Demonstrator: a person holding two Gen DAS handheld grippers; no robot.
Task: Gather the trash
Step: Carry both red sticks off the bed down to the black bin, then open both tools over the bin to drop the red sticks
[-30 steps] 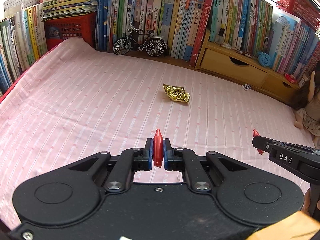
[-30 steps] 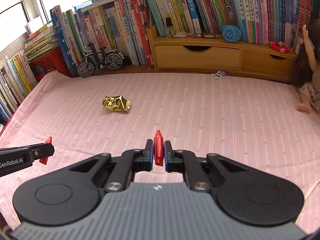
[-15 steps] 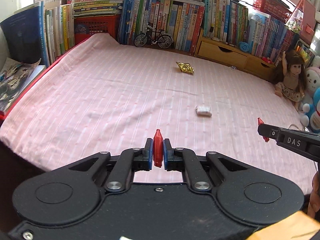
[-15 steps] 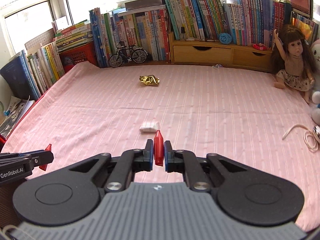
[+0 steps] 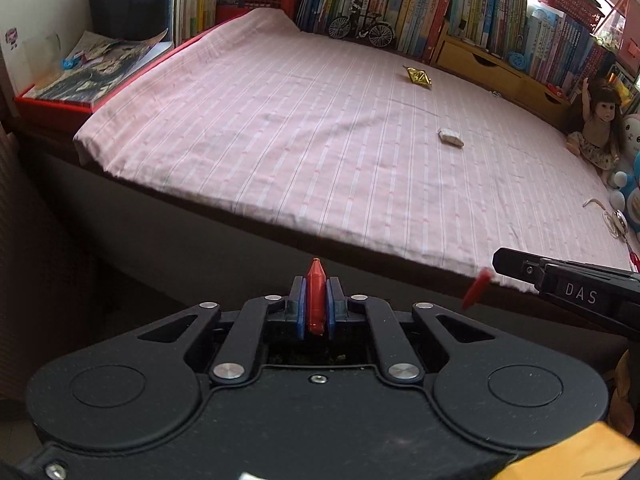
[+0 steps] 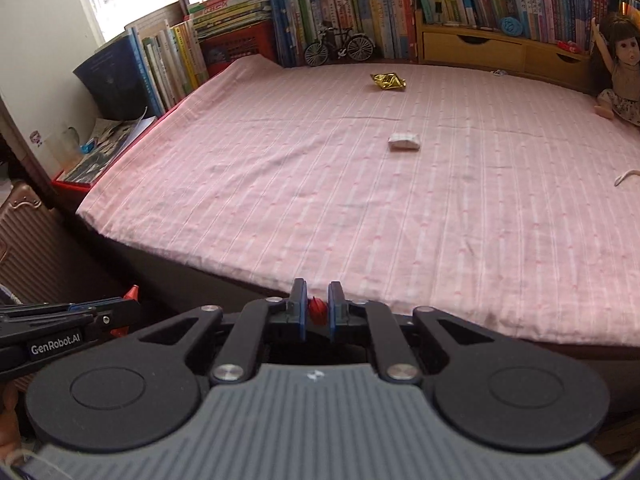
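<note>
- The left hand-held gripper (image 5: 316, 300) has its jaws pressed together on nothing, red tips meeting; it hangs off the near edge of the bed (image 5: 280, 152).
- The right hand-held gripper (image 6: 317, 308) is likewise closed and empty, also short of the bed's edge.
- Two pieces of trash lie on the pink striped sheet: one crumpled gold foil wrapper (image 6: 388, 81) and one small white packet (image 6: 404, 142).
- In the right wrist view, the wrapper sits at about 12 o'clock, far up the bed near the toy bicycle (image 6: 339, 46); the packet lies at about 1 o'clock, nearer and well apart from the wrapper.
- The foil wrapper is probably very light, thin and crinkly; it should crush easily, so pinching a raised fold or a corner would suit.
- The white packet looks light, soft and flat-sided; a pinch across its short width seems best, pads pressing into the yielding sheet.
- Neither item looks fragile or heavy; the foil may be slippery.
- One doll (image 6: 618, 76) sits at 2 o'clock, and one loose cord (image 6: 626, 176) lies at 3 o'clock.
</note>
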